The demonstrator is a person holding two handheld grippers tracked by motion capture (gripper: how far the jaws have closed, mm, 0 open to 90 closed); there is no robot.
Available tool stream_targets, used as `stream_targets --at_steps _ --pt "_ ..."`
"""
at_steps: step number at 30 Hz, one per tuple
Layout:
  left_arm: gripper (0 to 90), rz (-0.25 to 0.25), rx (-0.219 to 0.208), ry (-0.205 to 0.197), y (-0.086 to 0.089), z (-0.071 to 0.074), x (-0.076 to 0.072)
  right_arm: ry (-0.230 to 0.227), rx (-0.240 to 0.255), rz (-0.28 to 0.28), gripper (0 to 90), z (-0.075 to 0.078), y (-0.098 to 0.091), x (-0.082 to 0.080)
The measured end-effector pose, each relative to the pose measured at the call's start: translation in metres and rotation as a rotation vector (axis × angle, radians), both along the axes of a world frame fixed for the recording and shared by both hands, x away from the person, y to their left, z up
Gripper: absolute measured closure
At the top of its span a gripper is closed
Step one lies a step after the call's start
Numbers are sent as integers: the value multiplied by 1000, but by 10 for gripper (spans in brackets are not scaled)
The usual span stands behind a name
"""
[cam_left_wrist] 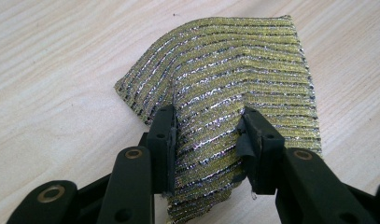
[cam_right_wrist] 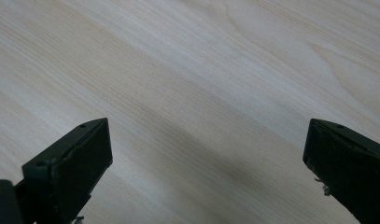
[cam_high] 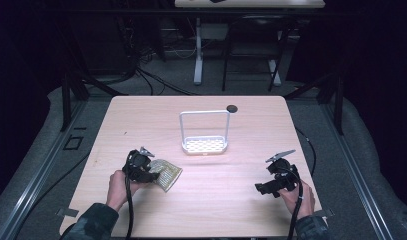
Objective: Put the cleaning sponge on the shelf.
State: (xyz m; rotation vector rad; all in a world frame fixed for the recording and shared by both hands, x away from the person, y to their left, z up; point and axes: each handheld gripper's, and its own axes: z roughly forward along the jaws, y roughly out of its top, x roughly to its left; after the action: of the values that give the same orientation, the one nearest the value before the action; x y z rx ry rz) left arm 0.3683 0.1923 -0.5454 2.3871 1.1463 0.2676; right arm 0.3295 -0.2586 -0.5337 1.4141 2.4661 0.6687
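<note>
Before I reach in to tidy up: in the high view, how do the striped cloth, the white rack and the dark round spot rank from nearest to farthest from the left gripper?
1. Striped cloth: pinched in the left gripper, at the table's near left.
2. White rack: mid-table, beyond and to the right.
3. Dark round spot: near the far edge, behind the rack.
</note>
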Motion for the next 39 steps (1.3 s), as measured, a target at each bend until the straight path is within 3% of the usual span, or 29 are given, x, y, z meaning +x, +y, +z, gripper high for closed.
stream_targets --at_steps 7,19,28,33,39 --pt "604 0 -15 -41 1 8 -3 -3 4 -1 6 0 -1 0" --pt "597 -8 -39 -73 3 17 -7 0 13 -8 6 0 -3 2" --pt "597 -44 -24 -84 -5 21 -11 -8 16 -4 6 0 -3 3" --pt "594 -59 -56 -97 -8 24 -13 -12 1 3 6 2 -1 4" --pt "593 -93 -52 -110 -17 26 -18 -6 12 9 6 0 1 5"
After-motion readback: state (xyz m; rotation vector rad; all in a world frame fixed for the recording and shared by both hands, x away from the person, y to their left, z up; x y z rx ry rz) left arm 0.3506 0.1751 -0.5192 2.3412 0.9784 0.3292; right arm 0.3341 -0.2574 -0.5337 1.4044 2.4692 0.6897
